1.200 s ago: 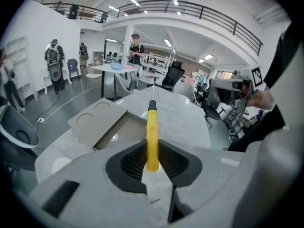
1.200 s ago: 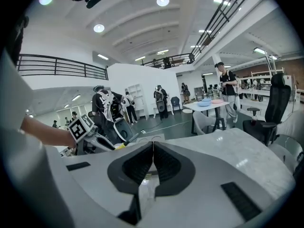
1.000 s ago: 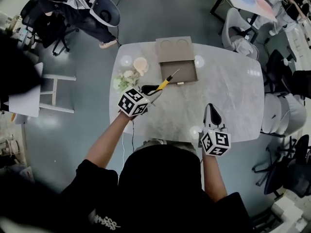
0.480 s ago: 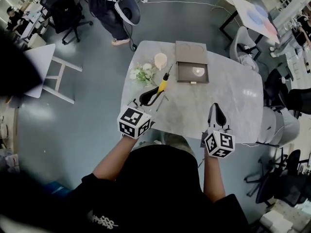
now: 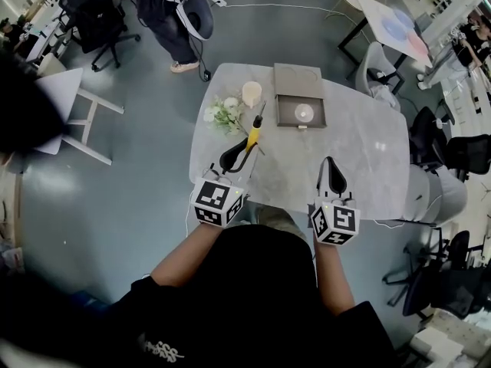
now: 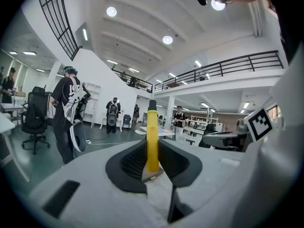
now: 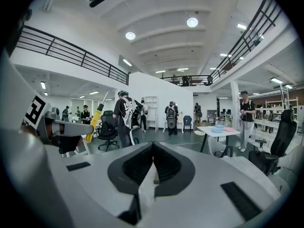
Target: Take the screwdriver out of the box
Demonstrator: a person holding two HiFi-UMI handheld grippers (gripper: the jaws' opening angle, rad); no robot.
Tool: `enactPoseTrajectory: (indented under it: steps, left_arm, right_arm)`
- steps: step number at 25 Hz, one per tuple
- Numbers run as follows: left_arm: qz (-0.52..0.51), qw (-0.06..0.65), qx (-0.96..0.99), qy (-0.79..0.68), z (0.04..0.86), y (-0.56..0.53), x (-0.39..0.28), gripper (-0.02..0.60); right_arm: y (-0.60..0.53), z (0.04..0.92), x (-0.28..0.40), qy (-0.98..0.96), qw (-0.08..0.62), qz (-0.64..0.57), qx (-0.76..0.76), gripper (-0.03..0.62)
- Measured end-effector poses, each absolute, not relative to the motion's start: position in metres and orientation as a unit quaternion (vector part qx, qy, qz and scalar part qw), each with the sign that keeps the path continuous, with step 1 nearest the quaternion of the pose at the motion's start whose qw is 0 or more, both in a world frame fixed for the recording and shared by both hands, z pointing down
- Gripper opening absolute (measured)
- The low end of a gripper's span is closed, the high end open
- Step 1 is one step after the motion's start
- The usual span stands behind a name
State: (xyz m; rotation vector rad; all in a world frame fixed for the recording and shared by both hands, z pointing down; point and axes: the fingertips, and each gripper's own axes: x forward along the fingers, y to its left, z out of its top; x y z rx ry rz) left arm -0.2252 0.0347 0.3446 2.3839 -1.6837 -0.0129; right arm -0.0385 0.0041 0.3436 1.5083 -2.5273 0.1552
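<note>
The screwdriver (image 5: 253, 134) has a yellow handle and a thin dark shaft. My left gripper (image 5: 244, 147) is shut on its handle and holds it in the air over the table's near left part, tip pointing away toward the box. In the left gripper view the yellow handle (image 6: 152, 139) stands upright between the black pads. The grey-brown box (image 5: 300, 110) lies open at the table's far middle, lid (image 5: 298, 76) folded back, with a pale round spot on its floor. My right gripper (image 5: 331, 164) hovers near the table's front edge, shut and empty; in its own view the right gripper (image 7: 153, 151) has its pads together.
A white flower bunch (image 5: 222, 113) and a pale cup (image 5: 252, 93) sit left of the box on the marble table (image 5: 360, 140). A person (image 5: 165, 6) stands beyond the far left corner. Office chairs (image 5: 383, 67) line the right side.
Both grippers drew back from the box toward my body and rose. The left one carried the screwdriver along and levelled out. The head camera's view shifted, so the table sits further right.
</note>
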Motion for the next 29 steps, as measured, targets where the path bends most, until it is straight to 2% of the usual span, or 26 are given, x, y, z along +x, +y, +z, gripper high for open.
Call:
enactPoseTrajectory:
  steps: [29]
  left_arm:
    - [0.036,0.108,0.820,-0.561,0.357,-0.030,-0.183,0.082]
  right_arm:
    - [-0.055,0.352,-0.013,-0.856,0.079,0.058,0.508,0.012]
